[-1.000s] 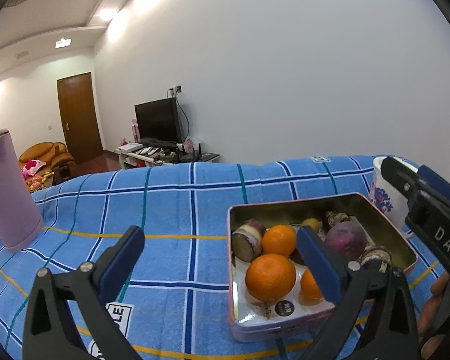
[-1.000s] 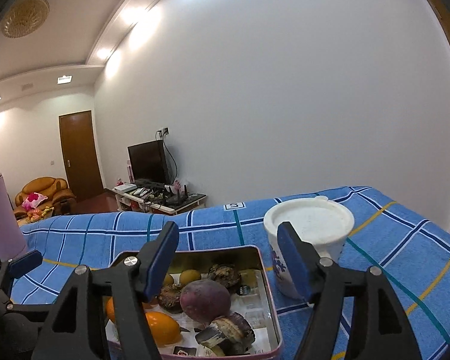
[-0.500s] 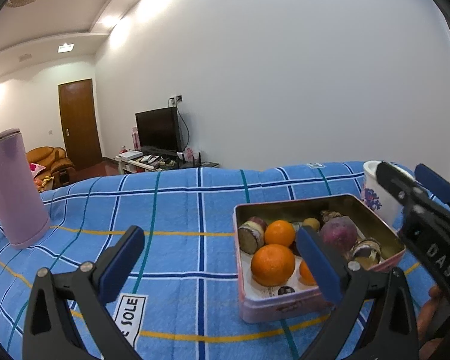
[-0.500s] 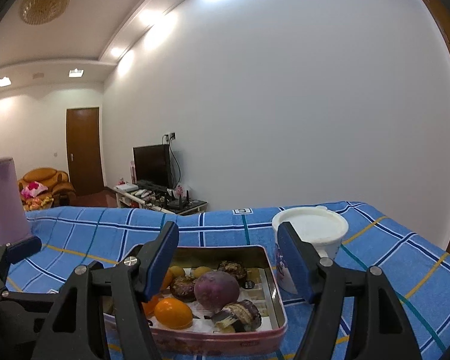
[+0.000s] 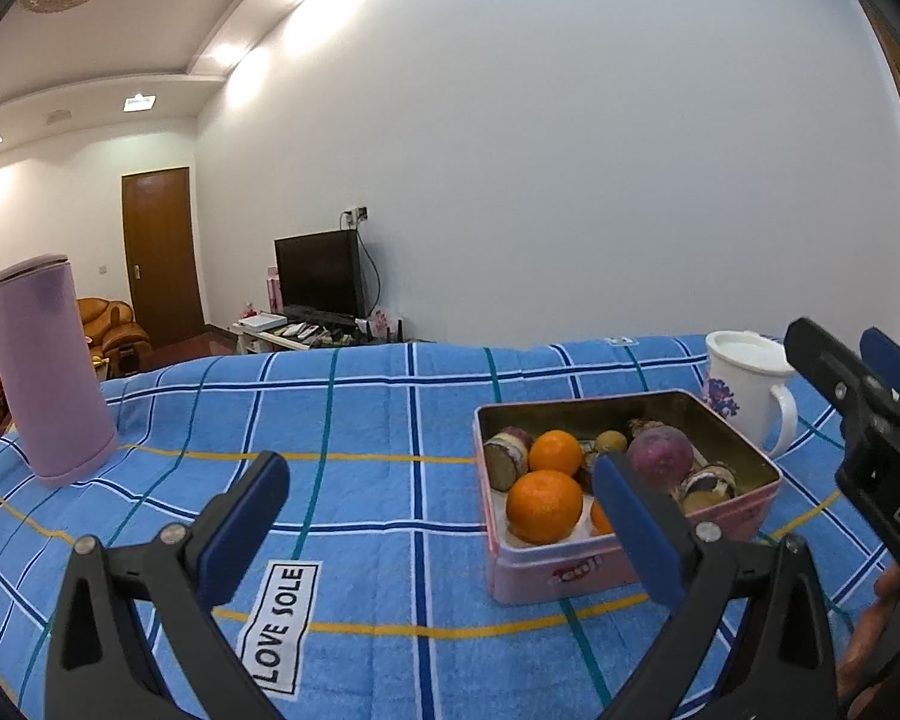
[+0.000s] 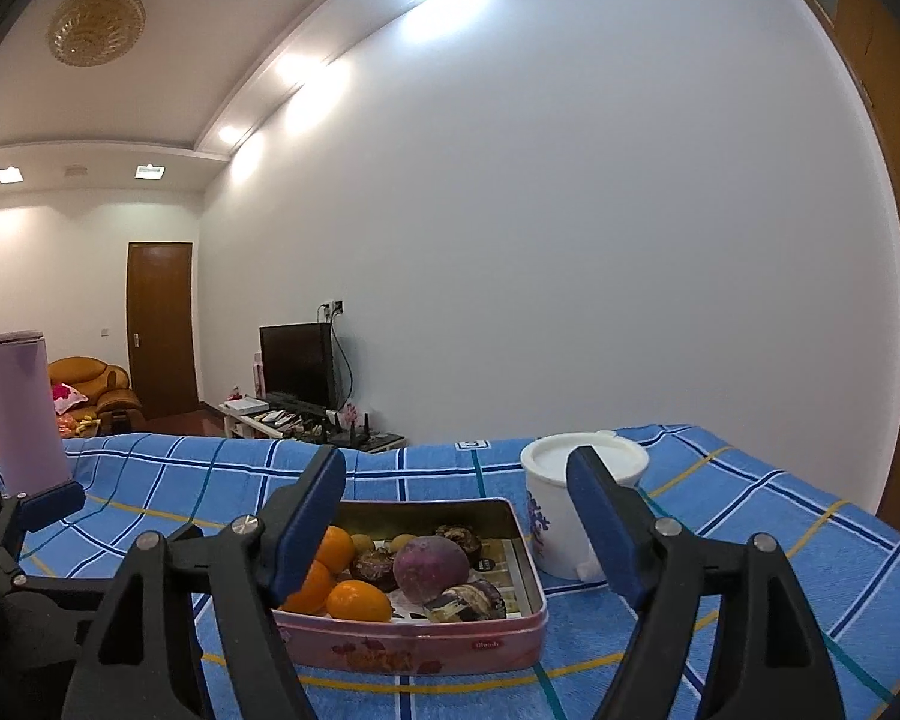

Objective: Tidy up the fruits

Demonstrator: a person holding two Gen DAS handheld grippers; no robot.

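1. White walls, a brown door (image 6: 161, 324), a dark television (image 5: 321, 271) on a low stand and an orange armchair (image 5: 109, 324) are seen behind a surface covered by a blue checked cloth (image 5: 354, 420) with yellow and teal lines.
2. On the cloth a white label reading LOVE SOLE (image 5: 282, 624) is sewn, near the left gripper's left finger.
3. A pink rectangular tin (image 6: 414, 642), open at the top and gold inside, is set on the cloth towards the right of the left wrist view and in the middle of the right wrist view.
4. Inside the tin several oranges (image 5: 544, 505) are gathered at its left end, and a round purple fruit (image 6: 431, 560) is placed near the middle.
5. Small yellowish fruits (image 6: 403, 542) and dark, rough brownish pieces (image 6: 459, 539) are also seen in it; their kind cannot be told.
6. A white mug (image 6: 561, 516) with a blue flower print and a white lid is stood just beside the tin's right end.
7. A tall lilac flask (image 5: 48, 372) is stood upright well apart at the far left.
8. The left gripper (image 5: 438, 498) is held with its blue pads wide apart above the cloth; nothing is gripped or touched.
9. The right gripper (image 6: 456, 516) is aimed at the tin and mug, its jaws are opening, and nothing is held between them.
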